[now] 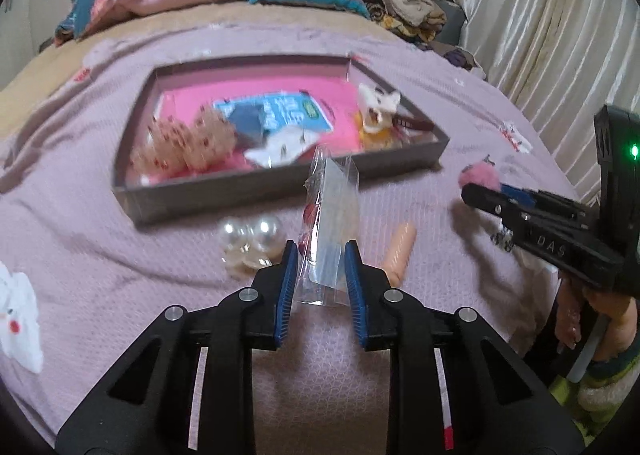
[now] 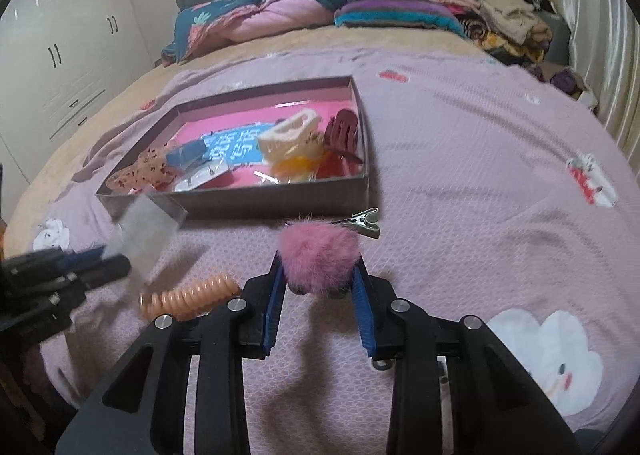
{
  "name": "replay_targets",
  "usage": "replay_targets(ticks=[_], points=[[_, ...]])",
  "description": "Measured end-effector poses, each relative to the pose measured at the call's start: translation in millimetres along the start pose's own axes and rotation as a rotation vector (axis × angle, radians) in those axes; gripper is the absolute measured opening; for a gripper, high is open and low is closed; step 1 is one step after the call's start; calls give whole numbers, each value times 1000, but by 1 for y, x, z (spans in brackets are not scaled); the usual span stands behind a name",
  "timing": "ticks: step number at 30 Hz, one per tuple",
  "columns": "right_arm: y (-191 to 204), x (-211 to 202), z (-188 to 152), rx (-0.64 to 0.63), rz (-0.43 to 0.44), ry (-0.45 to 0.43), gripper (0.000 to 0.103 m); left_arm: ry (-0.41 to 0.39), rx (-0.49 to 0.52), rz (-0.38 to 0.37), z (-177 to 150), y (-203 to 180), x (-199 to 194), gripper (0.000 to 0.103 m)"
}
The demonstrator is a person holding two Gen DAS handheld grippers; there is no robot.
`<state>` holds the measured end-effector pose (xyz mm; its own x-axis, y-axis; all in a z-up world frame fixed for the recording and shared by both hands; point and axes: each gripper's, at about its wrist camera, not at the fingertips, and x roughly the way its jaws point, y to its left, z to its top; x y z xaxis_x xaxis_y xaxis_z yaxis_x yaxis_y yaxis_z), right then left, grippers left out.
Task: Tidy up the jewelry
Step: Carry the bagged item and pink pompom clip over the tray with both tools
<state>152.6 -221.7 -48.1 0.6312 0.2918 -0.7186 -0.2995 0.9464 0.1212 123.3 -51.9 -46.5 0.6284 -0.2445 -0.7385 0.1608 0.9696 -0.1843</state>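
Left wrist view has my left gripper (image 1: 320, 271) pinched on a clear plastic packet (image 1: 332, 223) that stands up between the blue pads, with something small and red inside along its left side, too blurry to name. I'm holding it by its lower end so the rest sticks out forward, which should make it easy to drop flat into the shallow box (image 1: 240, 195) sitting just past it on the bed (image 1: 80, 255). The box already has a pile in it: hair claws, a blue card and a spotted scrunchie-looking thing on a pink lining.

On the right wrist view, my right gripper (image 2: 318, 275) is closed around a pink fluffy pom-pom clip (image 2: 318, 257), squeezing the fur from both sides with the metal clip end (image 2: 362, 221) poking out ahead toward the box's near right corner. Grabbing the puff rather than the slippery metal seems like the safer hold.

Not yet sorted on the bed, near the box's front wall: a peach spiral hair tie (image 2: 192, 293) between the two grippers and a pair of big pearl pieces (image 1: 252, 237) off to the left of the packet. My guess is both held items go into the box next, then those two.
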Motion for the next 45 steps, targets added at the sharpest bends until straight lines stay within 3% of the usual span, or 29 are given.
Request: replay_targets(ticks=[18, 32, 45], points=[[6, -37, 15, -69, -40, -128, 30, -124, -62, 44, 47, 23, -31, 15], [18, -42, 35, -113, -66, -153, 30, -195, -74, 49, 88, 43, -39, 13], [52, -33, 77, -223, -22, -202, 30, -210, -112, 55, 118, 63, -13, 13]])
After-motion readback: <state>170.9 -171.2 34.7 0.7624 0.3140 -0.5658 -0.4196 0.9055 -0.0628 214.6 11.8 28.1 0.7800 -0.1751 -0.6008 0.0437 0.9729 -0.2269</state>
